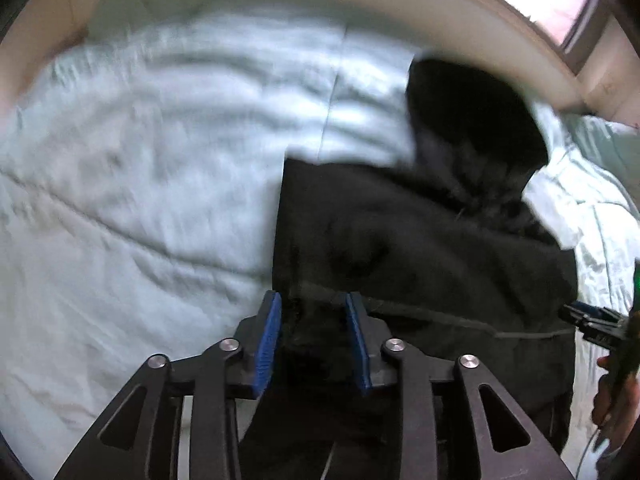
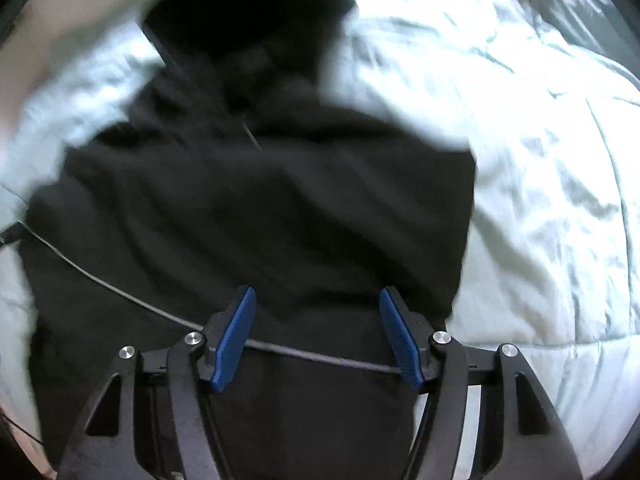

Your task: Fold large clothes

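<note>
1. The black hoodie [image 2: 260, 208] lies spread on the bed, on a pale green quilt [image 1: 140, 168], its hood [image 1: 472, 120] toward the headboard and its body reaching down to both grippers.
2. It looks like thick, soft fleece: limp, fairly heavy for a garment, and likely to sag and drag instead of holding a crease. It is not fragile, and the cloth should give the pads good friction.
3. The best hold, I judge, is a seamed edge or the hem corners, pinched through both layers; a mid-panel grab would bunch it.
4. The left gripper [image 1: 314, 340] stands partly apart over the hoodie's left edge, dark cloth between its blue pads [image 1: 269, 344] but not squeezed.
5. The right gripper [image 2: 316, 336] is spread wide above the lower body, holding nothing.
6. A thin cord [image 2: 120, 292] crosses the fabric and could snag.
</note>
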A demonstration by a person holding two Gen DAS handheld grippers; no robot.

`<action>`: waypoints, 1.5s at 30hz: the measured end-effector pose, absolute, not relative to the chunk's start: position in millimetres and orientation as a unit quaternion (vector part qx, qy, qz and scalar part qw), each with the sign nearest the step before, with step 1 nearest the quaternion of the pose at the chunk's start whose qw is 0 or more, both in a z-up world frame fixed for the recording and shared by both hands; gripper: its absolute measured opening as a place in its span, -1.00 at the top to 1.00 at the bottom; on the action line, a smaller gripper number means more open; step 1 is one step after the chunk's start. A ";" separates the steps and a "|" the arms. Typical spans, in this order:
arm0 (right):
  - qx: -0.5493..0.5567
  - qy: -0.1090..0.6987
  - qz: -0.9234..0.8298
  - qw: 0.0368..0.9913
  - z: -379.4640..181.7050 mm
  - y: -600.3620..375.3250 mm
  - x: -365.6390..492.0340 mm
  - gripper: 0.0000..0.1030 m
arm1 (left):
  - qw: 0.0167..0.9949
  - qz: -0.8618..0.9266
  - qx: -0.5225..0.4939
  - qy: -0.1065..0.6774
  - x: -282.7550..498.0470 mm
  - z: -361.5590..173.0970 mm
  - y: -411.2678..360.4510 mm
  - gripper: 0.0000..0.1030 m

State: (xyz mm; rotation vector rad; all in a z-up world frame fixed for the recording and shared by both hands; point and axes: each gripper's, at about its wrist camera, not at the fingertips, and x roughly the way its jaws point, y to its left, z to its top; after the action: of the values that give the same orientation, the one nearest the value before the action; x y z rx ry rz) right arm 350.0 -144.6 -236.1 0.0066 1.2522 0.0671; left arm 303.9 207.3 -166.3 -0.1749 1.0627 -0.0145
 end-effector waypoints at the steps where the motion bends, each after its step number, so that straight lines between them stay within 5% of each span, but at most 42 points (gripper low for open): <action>1: 0.005 0.578 0.036 0.815 -230.5 -140.9 354.6 -0.32 | 0.867 -0.021 -0.088 0.490 305.0 -156.6 201.4 -0.10; 5: 0.006 0.575 0.040 0.817 -242.6 -119.2 390.9 -0.33 | 0.859 -0.088 -0.104 0.493 332.8 -166.2 168.0 -0.16; 8: -0.002 0.603 0.032 0.797 -276.2 -107.9 405.1 -0.33 | 0.821 -0.078 -0.094 0.557 361.2 -223.6 151.8 -0.14; 11: -0.025 0.614 0.032 0.788 -299.9 -102.8 404.8 -0.35 | 0.806 -0.056 -0.084 0.584 372.8 -260.3 155.1 0.02; 23: -0.003 0.591 0.087 0.802 -232.4 -117.8 316.2 -0.35 | 0.827 -0.092 -0.121 0.542 305.3 -195.3 173.7 0.02; 33: -0.025 0.639 0.044 0.768 -289.3 -139.5 258.7 -0.34 | 0.797 -0.058 -0.162 0.579 286.2 -242.8 179.5 0.03; 45: 0.051 0.608 0.031 0.791 -192.7 -159.8 205.6 -0.35 | 0.832 -0.054 -0.105 0.542 205.4 -157.4 181.9 0.03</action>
State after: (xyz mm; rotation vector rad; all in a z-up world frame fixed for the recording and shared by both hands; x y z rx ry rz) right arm 205.6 -159.8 -192.7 0.1088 1.3093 0.0664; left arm 205.4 181.9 -157.4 -0.2228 1.1500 -0.1142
